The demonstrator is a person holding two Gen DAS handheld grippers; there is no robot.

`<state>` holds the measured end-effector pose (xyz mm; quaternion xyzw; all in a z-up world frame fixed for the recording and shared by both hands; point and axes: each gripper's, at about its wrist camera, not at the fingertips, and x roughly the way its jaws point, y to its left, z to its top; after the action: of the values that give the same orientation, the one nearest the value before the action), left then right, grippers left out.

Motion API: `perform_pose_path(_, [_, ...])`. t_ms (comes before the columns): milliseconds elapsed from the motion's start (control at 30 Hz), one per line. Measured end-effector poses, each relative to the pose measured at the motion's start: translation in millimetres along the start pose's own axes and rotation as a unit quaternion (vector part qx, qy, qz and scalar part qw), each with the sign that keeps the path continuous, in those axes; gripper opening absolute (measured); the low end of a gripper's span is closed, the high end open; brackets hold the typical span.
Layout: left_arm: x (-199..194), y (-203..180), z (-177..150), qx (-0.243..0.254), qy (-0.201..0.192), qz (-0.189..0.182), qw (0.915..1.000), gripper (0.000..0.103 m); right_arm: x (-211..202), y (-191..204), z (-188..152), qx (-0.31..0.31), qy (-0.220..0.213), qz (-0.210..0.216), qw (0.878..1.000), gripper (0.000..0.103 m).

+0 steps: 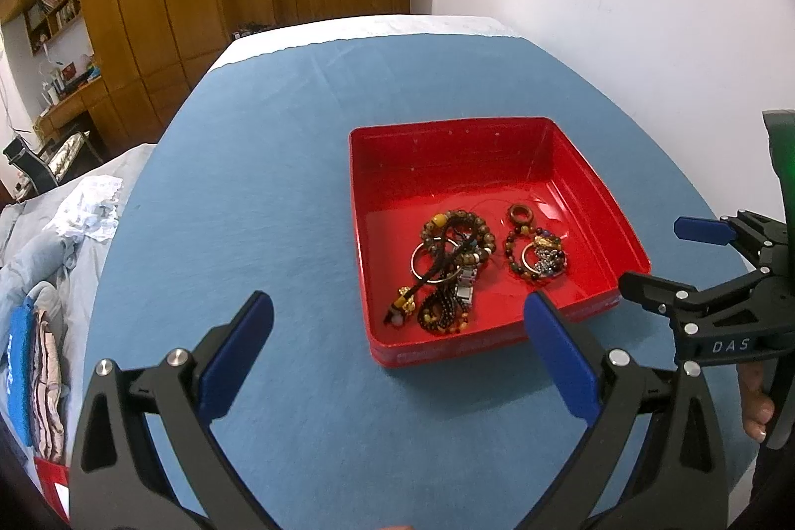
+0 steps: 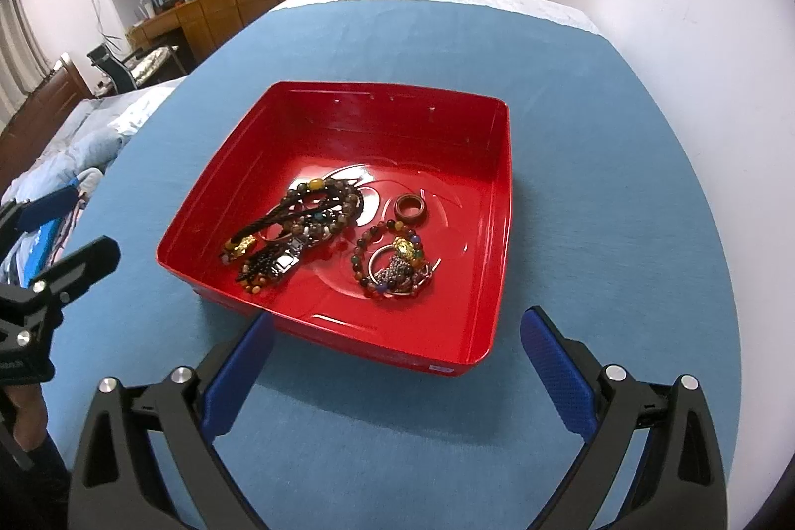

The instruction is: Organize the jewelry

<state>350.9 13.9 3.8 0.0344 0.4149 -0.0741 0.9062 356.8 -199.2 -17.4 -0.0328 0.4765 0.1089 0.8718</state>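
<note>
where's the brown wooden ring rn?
The wooden ring lies flat on the floor of the red tray, just behind the right-hand bead bracelet; in the left wrist view it sits right of centre.

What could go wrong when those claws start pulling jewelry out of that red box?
Likely snags, judging by the layout:
1. The dark cord winds through the beaded bracelets in the left pile, so lifting one piece may drag several along.
2. The red tray sits loose on the blue cloth; a tug could slide it.
3. The small wooden ring lies flat, hard for the wide-open right gripper to pinch.
</note>
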Motion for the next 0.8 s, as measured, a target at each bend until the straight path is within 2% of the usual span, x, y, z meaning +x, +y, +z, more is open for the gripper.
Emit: perform_pose_path(800, [-5.7,-0.3,0.7,0.007,-0.009,0.007,0.9999,0.099,-1.3,-0.2,-1.1,0.0,0.0,-0.001,1.0,0.099])
